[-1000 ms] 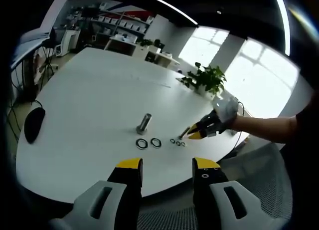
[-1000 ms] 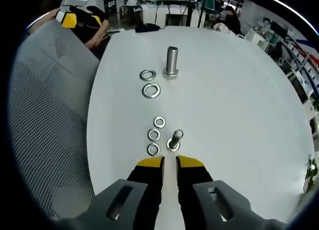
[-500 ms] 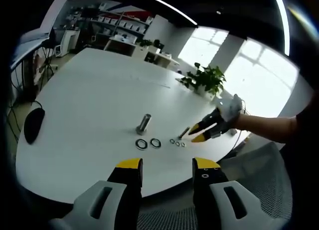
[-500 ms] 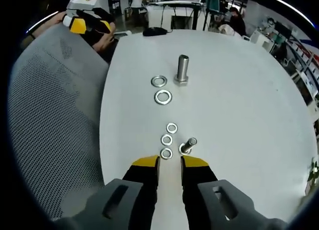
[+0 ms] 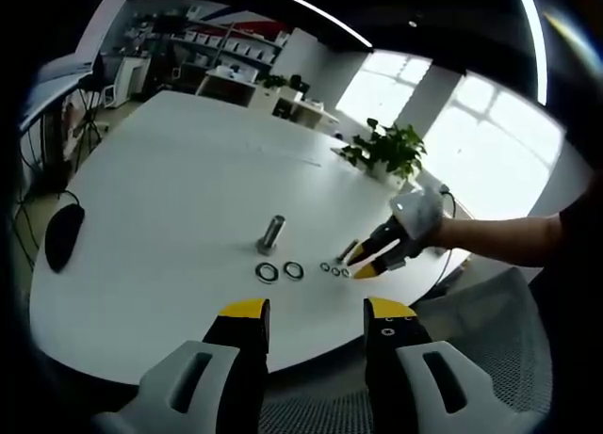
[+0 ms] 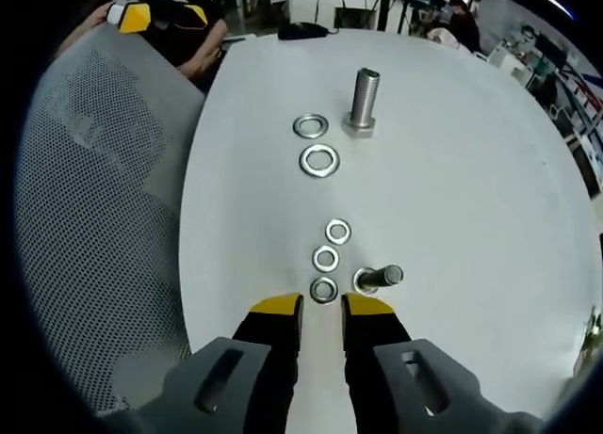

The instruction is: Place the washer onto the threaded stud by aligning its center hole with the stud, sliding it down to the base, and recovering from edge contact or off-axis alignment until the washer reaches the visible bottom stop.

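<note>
The right claw (image 6: 321, 307) hangs just above the near edge of the white table (image 6: 471, 189), jaws a narrow gap apart and grasping nothing, almost over the nearest small washer (image 6: 323, 290). Two more small washers (image 6: 326, 259) lie in a row beyond it, and the small stud (image 6: 378, 279) stands just beside them, leaning in this view. The risk, as I judge it, is that the thin flat washer slips out of a pinch, or the jaws knock the stud over, since washer and stud sit so close. A tilted washer could also catch on the threads. Farther off stand the large stud (image 6: 363, 98) and two large washers (image 6: 318, 160). The left claw (image 5: 308, 313) waits open and empty, off the table. Compared with half a second ago, the right claw has come down closer to the nearest washer
</note>
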A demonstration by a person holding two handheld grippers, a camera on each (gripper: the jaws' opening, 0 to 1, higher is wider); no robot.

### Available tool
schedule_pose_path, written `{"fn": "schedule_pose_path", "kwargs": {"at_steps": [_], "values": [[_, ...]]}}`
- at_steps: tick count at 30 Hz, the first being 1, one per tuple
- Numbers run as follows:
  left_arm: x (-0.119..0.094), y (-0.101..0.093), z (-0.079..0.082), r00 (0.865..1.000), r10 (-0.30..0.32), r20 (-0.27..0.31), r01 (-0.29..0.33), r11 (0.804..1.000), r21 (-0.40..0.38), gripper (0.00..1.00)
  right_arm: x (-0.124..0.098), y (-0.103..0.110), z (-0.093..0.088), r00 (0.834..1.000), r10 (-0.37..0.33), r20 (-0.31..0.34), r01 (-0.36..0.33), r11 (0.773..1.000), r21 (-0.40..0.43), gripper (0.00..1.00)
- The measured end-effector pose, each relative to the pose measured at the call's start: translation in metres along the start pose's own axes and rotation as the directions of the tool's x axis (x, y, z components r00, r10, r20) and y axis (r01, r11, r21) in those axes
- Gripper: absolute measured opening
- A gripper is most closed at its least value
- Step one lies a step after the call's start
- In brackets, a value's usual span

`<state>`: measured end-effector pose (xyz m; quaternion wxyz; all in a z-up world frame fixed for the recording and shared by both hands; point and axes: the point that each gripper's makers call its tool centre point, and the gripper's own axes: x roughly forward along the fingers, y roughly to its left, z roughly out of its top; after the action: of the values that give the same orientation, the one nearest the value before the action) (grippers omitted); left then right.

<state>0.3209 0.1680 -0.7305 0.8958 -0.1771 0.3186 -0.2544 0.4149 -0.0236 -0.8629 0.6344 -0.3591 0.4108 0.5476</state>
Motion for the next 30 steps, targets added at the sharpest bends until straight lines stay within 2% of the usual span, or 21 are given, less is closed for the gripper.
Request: {"fn": "schedule_pose_path", "kwargs": {"at_steps": [30], "values": [[-0.0004, -0.0004, 0.0013, 1.000, -0.006, 0.009, 0.006, 1.000, -0.004, 0.38, 0.0024, -0.0001, -0.0007, 1.000, -0.018, -0.013, 0.018, 1.000, 0.007, 0.14]]}}
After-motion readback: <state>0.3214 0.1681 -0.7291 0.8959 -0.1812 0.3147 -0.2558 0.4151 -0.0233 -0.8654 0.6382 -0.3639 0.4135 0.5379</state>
